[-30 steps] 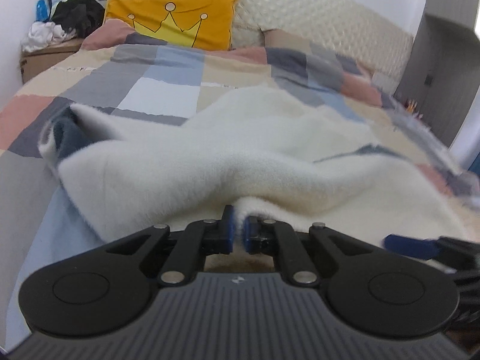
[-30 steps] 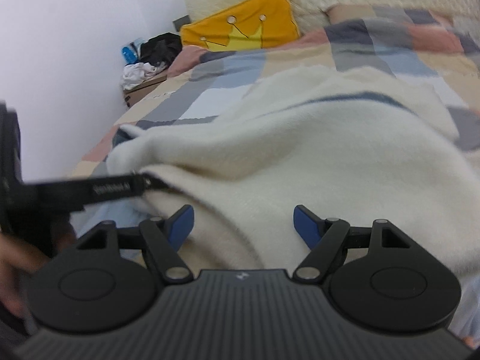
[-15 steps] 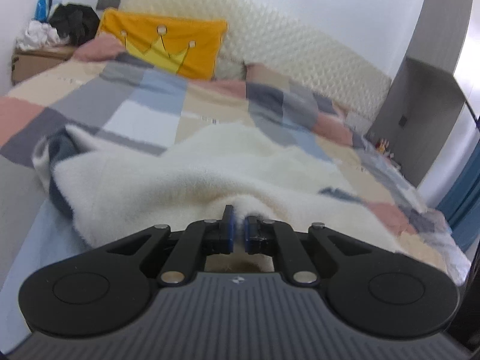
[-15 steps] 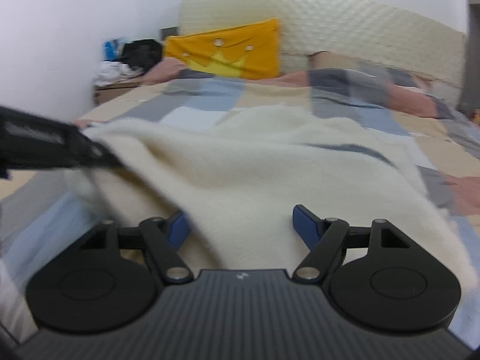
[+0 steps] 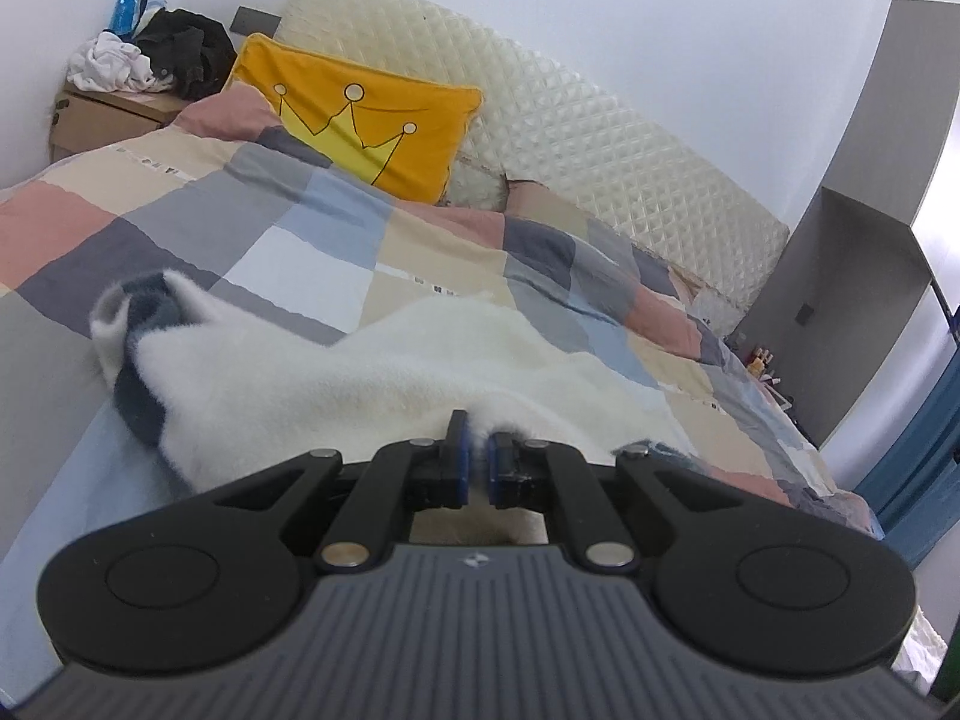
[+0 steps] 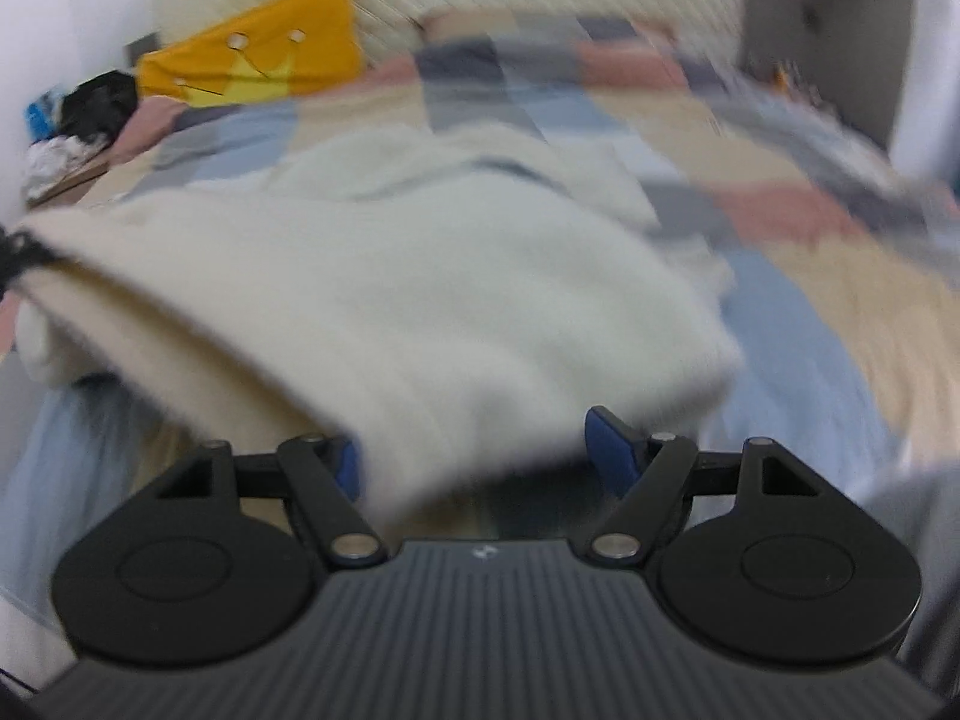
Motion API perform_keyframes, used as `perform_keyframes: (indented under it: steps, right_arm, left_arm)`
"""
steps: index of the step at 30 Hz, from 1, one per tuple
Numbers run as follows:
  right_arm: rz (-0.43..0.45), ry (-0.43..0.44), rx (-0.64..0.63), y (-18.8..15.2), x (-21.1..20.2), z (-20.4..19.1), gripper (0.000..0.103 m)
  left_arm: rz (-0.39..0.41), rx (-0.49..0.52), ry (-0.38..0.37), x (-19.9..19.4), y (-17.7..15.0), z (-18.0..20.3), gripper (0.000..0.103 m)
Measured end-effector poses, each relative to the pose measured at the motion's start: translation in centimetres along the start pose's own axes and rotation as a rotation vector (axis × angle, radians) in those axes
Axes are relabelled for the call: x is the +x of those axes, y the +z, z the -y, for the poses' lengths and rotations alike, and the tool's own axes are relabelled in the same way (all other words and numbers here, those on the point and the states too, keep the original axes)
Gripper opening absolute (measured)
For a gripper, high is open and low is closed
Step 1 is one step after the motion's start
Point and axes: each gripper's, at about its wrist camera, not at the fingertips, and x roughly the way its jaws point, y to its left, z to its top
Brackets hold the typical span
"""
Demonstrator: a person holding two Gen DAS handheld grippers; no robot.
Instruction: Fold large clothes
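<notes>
A large cream fleece garment (image 5: 372, 384) with dark blue trim lies on the checked bed cover. My left gripper (image 5: 474, 462) is shut on its near edge and holds that edge raised. In the blurred right wrist view the same garment (image 6: 420, 276) spreads across the bed. My right gripper (image 6: 474, 456) is open, with the garment's near edge lying between its blue pads (image 6: 606, 444). The left gripper's tip shows at the far left edge of that view (image 6: 12, 258), holding the cloth.
The checked bed cover (image 5: 288, 222) fills the bed. A yellow crown pillow (image 5: 360, 120) leans on the quilted headboard (image 5: 588, 138). A bedside box with piled clothes (image 5: 150, 60) stands at the back left. A grey cabinet (image 5: 864, 276) stands to the right.
Both grippers have swung and tilted; the left one has lifted the garment's edge higher. The right view has turned toward the right side of the bed, and its jaws stay open.
</notes>
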Motion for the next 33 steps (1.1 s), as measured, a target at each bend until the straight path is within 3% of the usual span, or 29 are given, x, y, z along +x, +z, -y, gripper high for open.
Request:
perform_keyframes:
  steps: [3, 6, 8, 10, 14, 18, 20, 22, 23, 27, 33]
  right_arm:
    - [0.125, -0.054, -0.02, 0.7, -1.3, -0.1, 0.064]
    - [0.222, -0.024, -0.033, 3.0, -2.2, 0.0, 0.044]
    - [0.263, 0.018, -0.08, 4.7, -2.5, -0.5, 0.025]
    - [0.281, 0.055, -0.126, 6.4, -2.7, -1.0, 0.015]
    - [0.235, 0.178, -0.106, 9.4, -2.0, -0.7, 0.012]
    - [0.213, 0.218, -0.119, 10.9, -1.5, -1.3, 0.01]
    - [0.21, 0.233, -0.133, 11.0, -1.7, -1.8, 0.01]
    - [0.216, 0.238, -0.143, 10.4, -2.3, -2.0, 0.01]
    - [0.223, 0.238, -0.146, 10.3, -2.5, -2.0, 0.01]
    - [0.234, 0.247, -0.13, 9.4, -3.2, -1.7, 0.01]
    - [0.281, 0.226, -0.132, 8.4, -3.7, -1.5, 0.01]
  left_arm:
    - [-0.012, -0.012, -0.011, -0.1, -0.1, -0.3, 0.007]
    - [-0.032, -0.016, -0.024, 0.4, -0.1, -0.6, 0.007]
    - [-0.041, -0.032, -0.027, 0.9, -0.2, -1.0, 0.007]
    - [-0.057, -0.041, -0.036, 1.7, -0.1, -1.3, 0.007]
    - [-0.074, -0.064, -0.033, 3.3, 0.0, -2.2, 0.007]
    - [-0.094, -0.032, -0.031, 4.6, 0.1, -2.2, 0.01]
    - [-0.096, 0.028, -0.019, 5.0, -0.1, -1.6, 0.02]
    - [-0.105, 0.096, 0.0, 5.4, -0.6, -0.7, 0.043]
    - [-0.11, 0.126, 0.008, 5.7, -0.9, -0.3, 0.046]
    - [-0.118, 0.243, 0.053, 6.5, -2.4, 1.4, 0.046]
    - [-0.21, 0.347, 0.105, 7.6, -4.6, 2.1, 0.046]
